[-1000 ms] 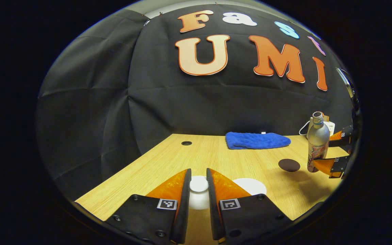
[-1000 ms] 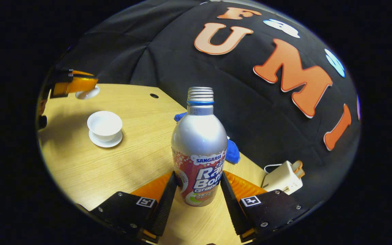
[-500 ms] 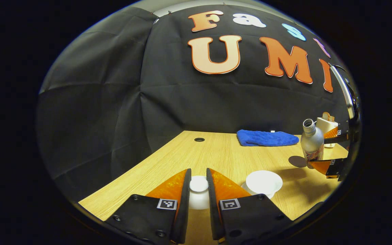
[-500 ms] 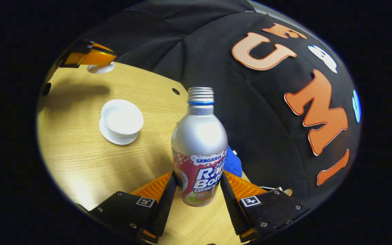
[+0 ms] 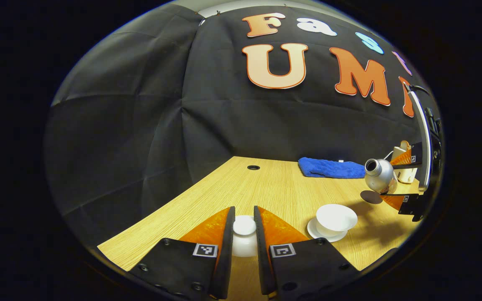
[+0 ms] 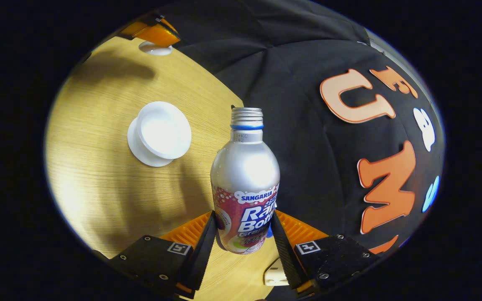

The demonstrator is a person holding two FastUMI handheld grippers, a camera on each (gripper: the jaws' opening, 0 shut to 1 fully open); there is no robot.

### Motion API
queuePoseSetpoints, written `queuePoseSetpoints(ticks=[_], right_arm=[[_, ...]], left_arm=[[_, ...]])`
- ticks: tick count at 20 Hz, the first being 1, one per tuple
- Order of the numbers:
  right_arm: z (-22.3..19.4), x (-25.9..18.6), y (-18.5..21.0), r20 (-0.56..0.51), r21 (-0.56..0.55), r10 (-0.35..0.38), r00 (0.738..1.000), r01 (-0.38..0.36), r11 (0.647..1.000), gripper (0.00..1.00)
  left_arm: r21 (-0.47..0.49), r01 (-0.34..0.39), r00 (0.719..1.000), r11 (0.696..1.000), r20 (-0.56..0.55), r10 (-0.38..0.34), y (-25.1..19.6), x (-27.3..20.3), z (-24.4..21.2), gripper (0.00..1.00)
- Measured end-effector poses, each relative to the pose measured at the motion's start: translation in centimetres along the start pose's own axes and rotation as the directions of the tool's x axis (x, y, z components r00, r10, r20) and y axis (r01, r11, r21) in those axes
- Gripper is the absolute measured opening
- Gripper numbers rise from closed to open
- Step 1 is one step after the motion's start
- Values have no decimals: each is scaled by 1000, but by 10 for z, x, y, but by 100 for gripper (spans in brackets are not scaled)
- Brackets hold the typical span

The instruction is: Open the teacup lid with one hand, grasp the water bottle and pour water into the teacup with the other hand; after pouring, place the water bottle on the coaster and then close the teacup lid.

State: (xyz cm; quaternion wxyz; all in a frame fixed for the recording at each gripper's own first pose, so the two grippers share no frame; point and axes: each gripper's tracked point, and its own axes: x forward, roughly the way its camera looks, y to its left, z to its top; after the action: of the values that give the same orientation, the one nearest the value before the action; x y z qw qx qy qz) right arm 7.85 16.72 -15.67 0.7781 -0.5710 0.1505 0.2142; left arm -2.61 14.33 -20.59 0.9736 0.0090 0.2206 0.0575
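Tilting further than a second ago, the bottle [image 6: 244, 179] now leans mouth-first toward the open cup [image 5: 335, 218]. Left gripper [image 5: 244, 234] jaws clench the lid [image 5: 244, 240] above the tabletop [image 5: 266, 188]; right gripper [image 6: 243, 238] jaws grasp the bottle near the coaster [image 5: 371, 197].

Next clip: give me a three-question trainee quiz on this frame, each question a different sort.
1. True or false: the teacup on its saucer is uncovered.
2. The right gripper holds the: A) blue cloth B) water bottle C) coaster
3. Fill in: the left gripper is shut on the teacup ____.

Key: 1 true; 2 B; 3 lid.
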Motion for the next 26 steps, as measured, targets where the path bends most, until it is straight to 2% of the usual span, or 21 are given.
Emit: queuePoseSetpoints(ticks=[4, 10, 17, 21, 26], right_arm=[[5, 7, -7, 7, -95, 5, 1000, -4, 995, 76], [9, 10, -25, 18, -230, -43, 999, 46, 972, 76], [17, 10, -45, 48, -354, -134, 990, 142, 924, 76], [26, 7, -59, 87, -416, -201, 976, 219, 883, 76], [33, 2, -63, 134, -458, -246, 960, 280, 844, 75]], left_arm=[[-7, -17, 1000, 1000, 2, 17, 11, -3, 0, 32], [-10, -41, 999, 999, -5, 41, 28, -2, -3, 31], [-4, -41, 999, 999, -2, 41, 27, 1, -2, 32], [1, -45, 999, 999, -7, 45, 29, 2, -3, 31], [9, -55, 998, 998, -8, 55, 32, 2, -4, 32]])
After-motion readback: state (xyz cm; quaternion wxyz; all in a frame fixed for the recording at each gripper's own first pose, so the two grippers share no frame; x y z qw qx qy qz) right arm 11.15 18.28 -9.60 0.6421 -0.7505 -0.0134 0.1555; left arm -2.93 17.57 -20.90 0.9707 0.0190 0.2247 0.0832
